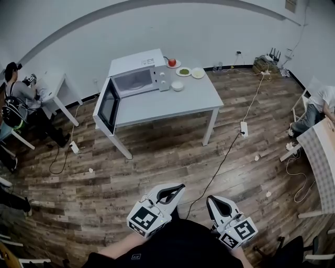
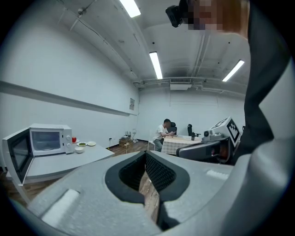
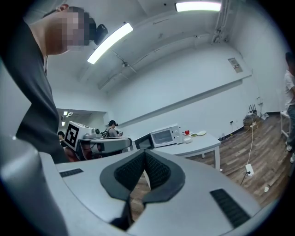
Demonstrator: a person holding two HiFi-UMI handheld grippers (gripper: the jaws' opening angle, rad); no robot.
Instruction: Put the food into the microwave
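A: What are the tools doing?

B: Nearest, the left tool point(image 1: 180, 186) and the right tool point(image 1: 210, 199) hang over the wood floor point(image 1: 104, 193), each with its jaws closed together on nothing. Their cubes point(image 1: 144, 220) carry black-and-white square markers — patterns, not letters.

A: And the food?

B: Well beyond, on the grey worktop point(image 1: 172, 102): a white bowl point(image 1: 177, 86), a plate of green food point(image 1: 183, 71), a pale plate point(image 1: 198, 73) and a red fruit point(image 1: 171, 62), all just right of the white microwave point(image 1: 137, 73) — its door point(image 1: 108, 104) stands open. A wall sign point(image 1: 291, 5) is too small to read.
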